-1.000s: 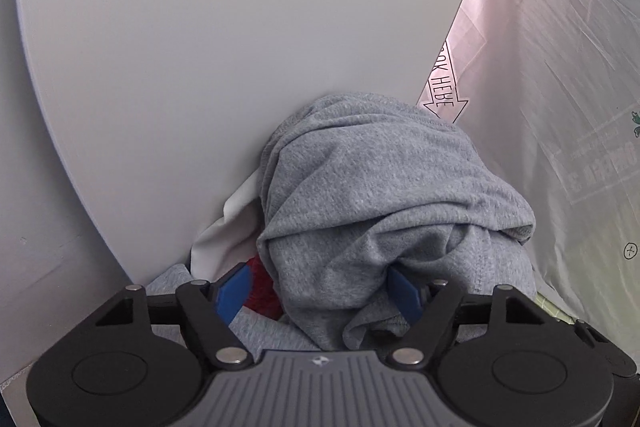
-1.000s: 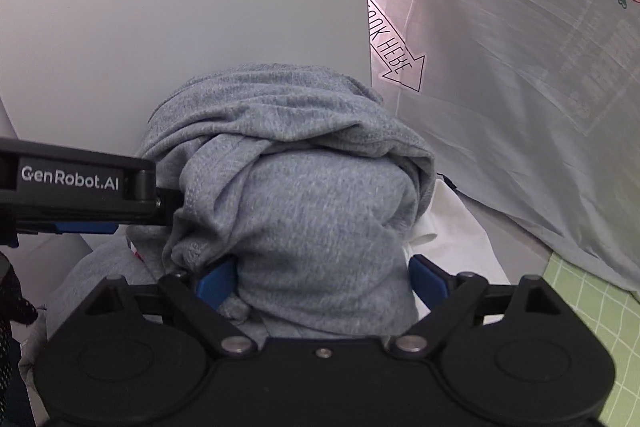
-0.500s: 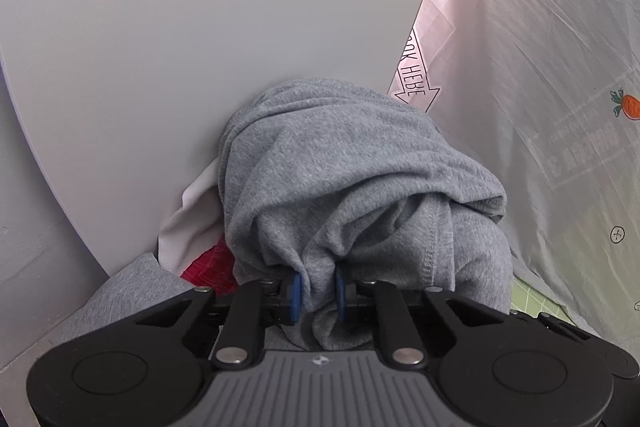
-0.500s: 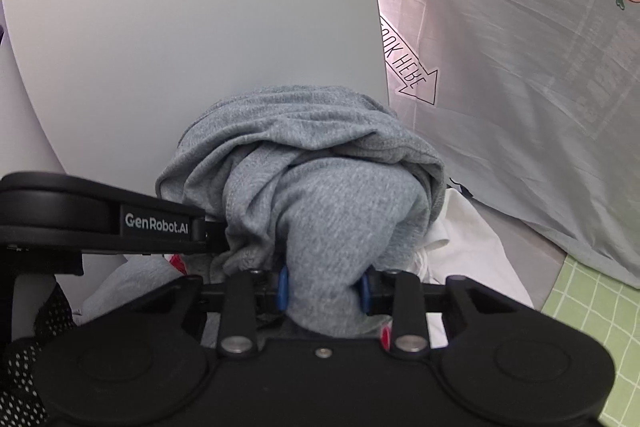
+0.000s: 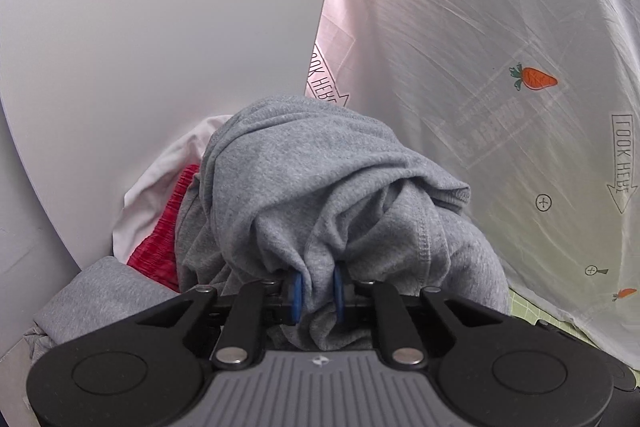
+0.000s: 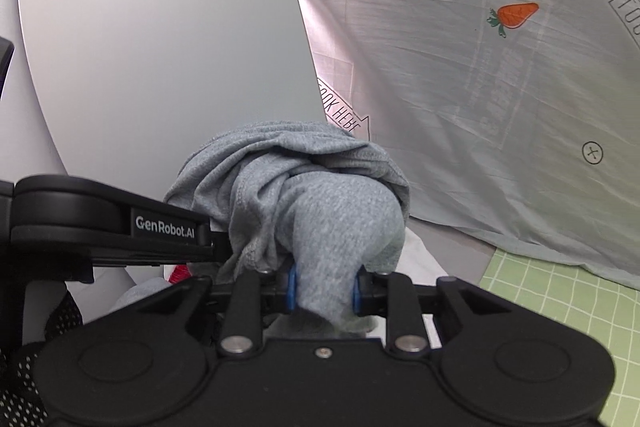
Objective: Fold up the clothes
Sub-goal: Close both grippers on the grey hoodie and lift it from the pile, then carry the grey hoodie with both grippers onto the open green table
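A crumpled grey garment [image 5: 320, 187] fills the middle of the left wrist view. My left gripper [image 5: 316, 287] is shut on a pinched fold at its near edge, blue pads pressing from both sides. In the right wrist view the same grey garment [image 6: 320, 195] bulges up between the blue pads of my right gripper [image 6: 322, 291], whose jaws are closing on a thick bunch of it. The left gripper's black housing [image 6: 120, 223] reaches in from the left, its tips buried in the cloth.
A white board [image 5: 160, 47] stands right behind the pile. A white sheet with carrot prints [image 5: 480, 67] hangs to the right. A red garment [image 5: 168, 227], a white one [image 5: 160, 179] and another grey piece [image 5: 100, 299] lie underneath. A green checked mat [image 6: 560, 299] shows at lower right.
Both grippers went from wide open around the grey garment to clamped on folds of it. They have pulled back and up, and the garment has risen with them off the pile.
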{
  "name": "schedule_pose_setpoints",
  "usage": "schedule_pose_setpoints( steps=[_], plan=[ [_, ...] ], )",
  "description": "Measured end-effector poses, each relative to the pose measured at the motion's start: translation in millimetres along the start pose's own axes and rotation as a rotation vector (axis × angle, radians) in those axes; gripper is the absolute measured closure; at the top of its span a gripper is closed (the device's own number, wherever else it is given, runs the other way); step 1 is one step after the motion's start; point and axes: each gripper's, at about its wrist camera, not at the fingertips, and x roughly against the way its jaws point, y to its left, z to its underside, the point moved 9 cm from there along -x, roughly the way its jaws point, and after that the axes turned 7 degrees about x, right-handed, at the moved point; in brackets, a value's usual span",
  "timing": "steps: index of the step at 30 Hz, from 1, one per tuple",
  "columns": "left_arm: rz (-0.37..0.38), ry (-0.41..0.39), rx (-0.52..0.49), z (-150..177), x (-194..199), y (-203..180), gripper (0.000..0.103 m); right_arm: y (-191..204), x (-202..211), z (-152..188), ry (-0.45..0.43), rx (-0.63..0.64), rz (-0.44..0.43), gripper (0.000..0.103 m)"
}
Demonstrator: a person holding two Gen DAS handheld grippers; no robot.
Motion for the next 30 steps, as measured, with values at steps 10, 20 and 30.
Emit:
schedule_pose_setpoints(
  steps=[10,20,30],
  plan=[
    [0.060,0.014,-0.106,66.0,34.4,-88.6,0.087,-49.3,94.4,34.6,-0.035,-0.103,0.084,0.079],
    [0.155,0.089,-0.195,173.3,55.3,-208.0,0.087,-136.8,203.2,84.0,-0.035,-0.125,0.229,0.080],
    [0.166,0.197,-0.307,325.1,66.9,-312.8,0.087,-236.2,304.0,200.0,0.051,-0.160,0.308,0.080]
  ],
)
